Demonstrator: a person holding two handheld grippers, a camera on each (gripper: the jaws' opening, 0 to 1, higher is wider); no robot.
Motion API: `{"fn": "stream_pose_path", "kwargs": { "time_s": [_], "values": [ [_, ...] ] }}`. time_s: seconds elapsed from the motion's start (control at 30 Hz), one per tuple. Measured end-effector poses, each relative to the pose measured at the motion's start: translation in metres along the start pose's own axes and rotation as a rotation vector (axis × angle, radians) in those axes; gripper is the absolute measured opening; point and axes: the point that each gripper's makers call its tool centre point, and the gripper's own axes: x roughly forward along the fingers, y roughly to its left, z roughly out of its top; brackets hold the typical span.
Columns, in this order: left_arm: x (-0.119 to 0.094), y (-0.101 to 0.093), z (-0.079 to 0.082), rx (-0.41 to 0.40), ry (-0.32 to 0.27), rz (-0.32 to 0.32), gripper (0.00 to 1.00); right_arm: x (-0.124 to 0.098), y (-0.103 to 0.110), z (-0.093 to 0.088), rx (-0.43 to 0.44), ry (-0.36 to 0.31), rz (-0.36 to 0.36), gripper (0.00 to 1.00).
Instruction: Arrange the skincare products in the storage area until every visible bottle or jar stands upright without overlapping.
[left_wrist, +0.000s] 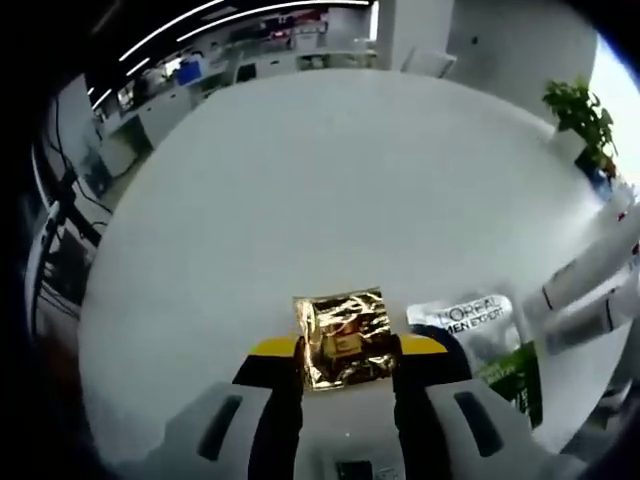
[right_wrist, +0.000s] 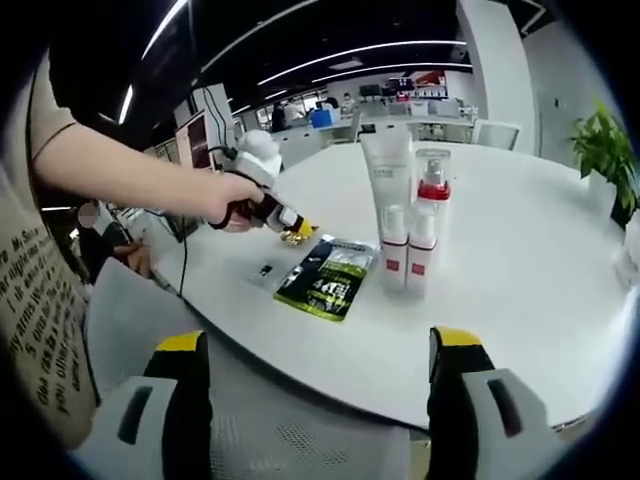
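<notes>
My left gripper (left_wrist: 345, 345) is shut on a small gold foil-wrapped item (left_wrist: 342, 338), held low over the white round table (left_wrist: 330, 190). Just to its right lies a flat L'Oreal Men Expert sachet (left_wrist: 485, 335), white and green. In the right gripper view a hand holds that left gripper (right_wrist: 290, 225) near the table's left edge, with the gold item (right_wrist: 297, 234) at its tip. The black-green sachet (right_wrist: 327, 279) lies flat beside it. A tall white tube (right_wrist: 388, 205) and a red-topped pump bottle (right_wrist: 428, 220) stand upright, close together. My right gripper (right_wrist: 318, 340) is open, off the table's near edge.
White bottle shapes (left_wrist: 590, 285) reach in at the right edge of the left gripper view. A potted plant (right_wrist: 605, 150) stands past the table's far right. A grey mesh chair back (right_wrist: 270, 425) sits under the right gripper. Office desks (right_wrist: 400, 115) line the background.
</notes>
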Motion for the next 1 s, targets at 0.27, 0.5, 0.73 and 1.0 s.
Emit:
{"fn": "stream_pose_path", "kwargs": {
  "time_s": [0.27, 0.5, 0.73, 1.0],
  "values": [
    [-0.002, -0.004, -0.014, 0.007, 0.024, 0.001, 0.31, -0.001, -0.001, 0.000, 0.001, -0.013, 0.000, 0.91],
    [-0.004, -0.006, -0.020, 0.008, 0.026, 0.002, 0.32, -0.002, -0.001, 0.000, -0.003, -0.016, 0.001, 0.90],
    [-0.004, -0.004, -0.021, -0.019, 0.028, -0.003, 0.35, -0.002, -0.001, 0.001, -0.006, -0.016, 0.001, 0.90],
    [-0.004, -0.005, -0.019, -0.029, 0.030, -0.024, 0.37, -0.001, 0.000, 0.001, -0.017, -0.011, 0.002, 0.90]
  ]
}}
